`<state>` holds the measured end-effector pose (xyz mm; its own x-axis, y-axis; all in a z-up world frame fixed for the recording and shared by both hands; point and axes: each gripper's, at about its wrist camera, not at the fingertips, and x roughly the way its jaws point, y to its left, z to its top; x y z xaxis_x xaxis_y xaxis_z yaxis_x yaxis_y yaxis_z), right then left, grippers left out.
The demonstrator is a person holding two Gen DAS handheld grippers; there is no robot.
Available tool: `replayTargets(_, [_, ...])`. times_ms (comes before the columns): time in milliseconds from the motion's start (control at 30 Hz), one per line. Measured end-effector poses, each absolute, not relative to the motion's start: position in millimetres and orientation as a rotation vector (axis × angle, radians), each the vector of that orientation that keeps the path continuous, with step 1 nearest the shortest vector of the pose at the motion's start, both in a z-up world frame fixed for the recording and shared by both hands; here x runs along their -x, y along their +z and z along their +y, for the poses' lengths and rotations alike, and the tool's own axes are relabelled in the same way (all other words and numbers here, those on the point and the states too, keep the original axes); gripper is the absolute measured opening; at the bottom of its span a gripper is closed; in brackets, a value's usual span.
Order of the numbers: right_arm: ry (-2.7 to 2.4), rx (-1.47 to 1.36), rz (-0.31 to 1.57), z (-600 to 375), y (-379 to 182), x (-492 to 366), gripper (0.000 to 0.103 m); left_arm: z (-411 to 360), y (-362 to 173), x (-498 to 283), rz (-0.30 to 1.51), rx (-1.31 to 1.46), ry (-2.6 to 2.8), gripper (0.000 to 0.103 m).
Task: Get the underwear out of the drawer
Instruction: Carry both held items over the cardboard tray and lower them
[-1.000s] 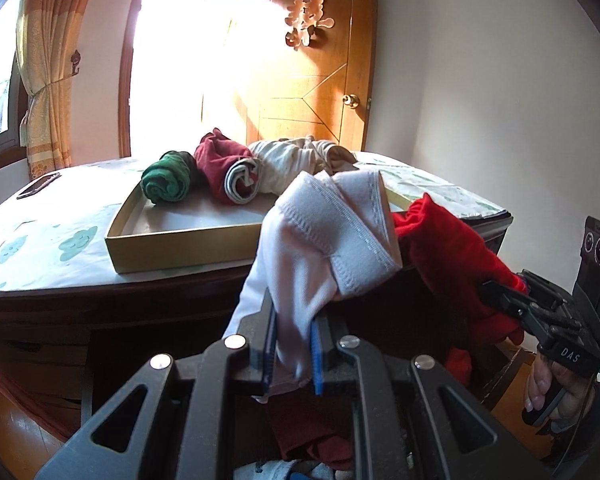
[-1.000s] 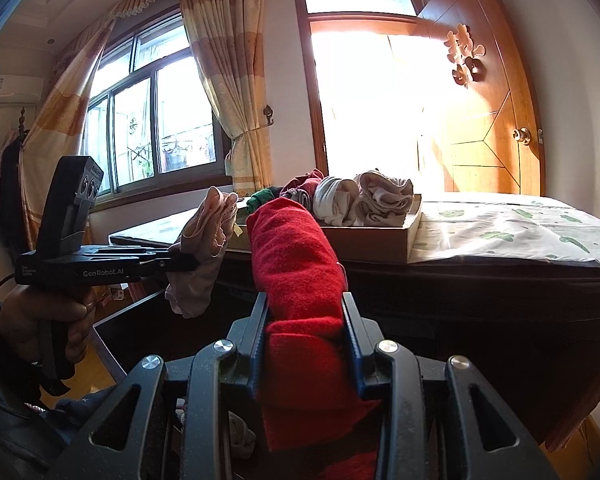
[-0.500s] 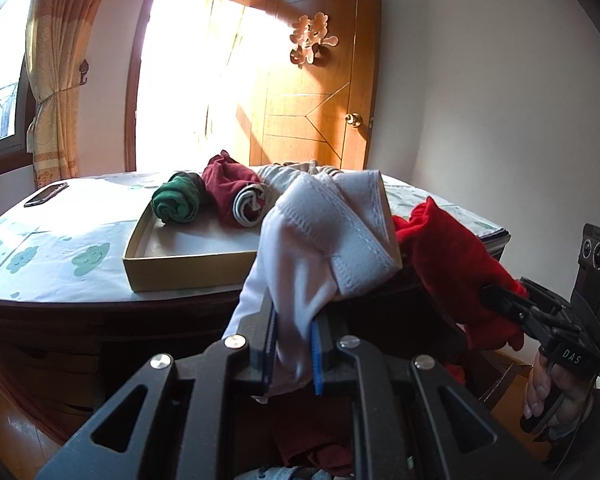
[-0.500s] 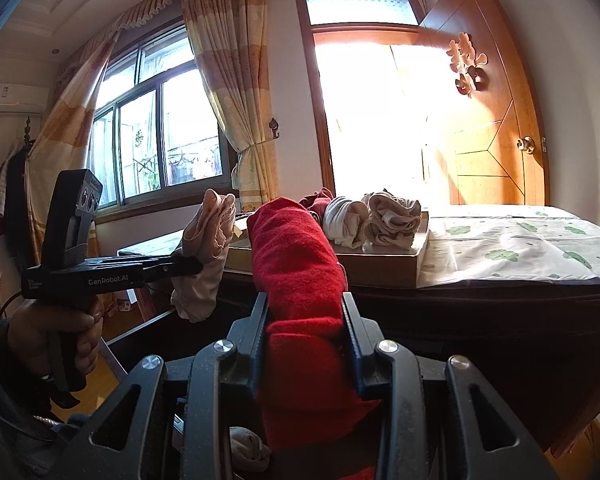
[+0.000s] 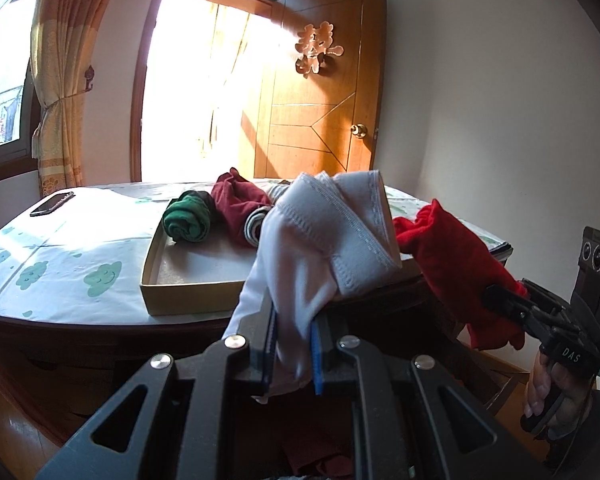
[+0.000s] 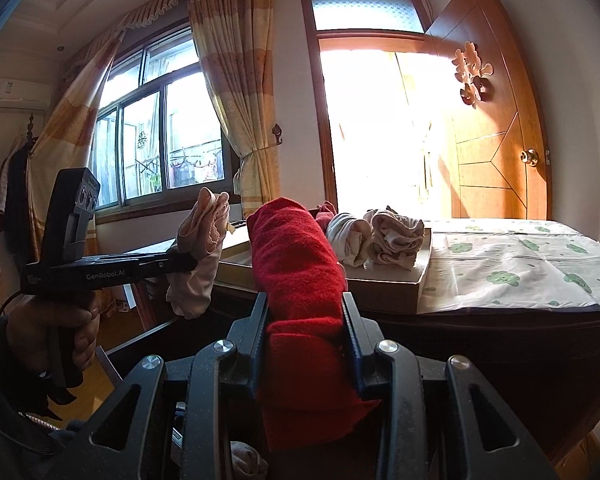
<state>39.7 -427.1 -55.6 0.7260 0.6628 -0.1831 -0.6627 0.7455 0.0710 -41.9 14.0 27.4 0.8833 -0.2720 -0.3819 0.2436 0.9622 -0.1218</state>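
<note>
My left gripper (image 5: pixel 294 320) is shut on a pale folded pair of underwear (image 5: pixel 324 240), held up in front of the table edge. In the right wrist view that left gripper (image 6: pixel 180 266) sits at the left with the pale underwear (image 6: pixel 204 224) sticking up from its tips. My right gripper (image 6: pixel 304 308) is shut on a rolled red pair of underwear (image 6: pixel 300 256). The left wrist view has the right gripper (image 5: pixel 512 304) at the right, gripping the red underwear (image 5: pixel 460 264). Below both, the open drawer (image 5: pixel 324 468) holds more dark red cloth.
A shallow cardboard box (image 5: pixel 188 300) on the table holds rolled green (image 5: pixel 188 222), maroon (image 5: pixel 240 204) and beige (image 6: pixel 396 236) pieces. A phone (image 5: pixel 52 204) lies at the table's far left. A patterned cloth (image 6: pixel 520 272) covers the top. A wooden door (image 5: pixel 320 120) stands behind.
Both grippers keep their hold on the same pieces. The views have tipped up slightly, so the box and tabletop sit a little lower in the frames.
</note>
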Motion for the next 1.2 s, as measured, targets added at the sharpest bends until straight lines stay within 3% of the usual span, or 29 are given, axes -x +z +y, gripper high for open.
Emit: replayTargets(1200, [0.744,0.012,0.203,-400.3,-3.7,-89.9,0.036,20.4,74.5,-17.6,0.405,0.014,-0.259,0.012])
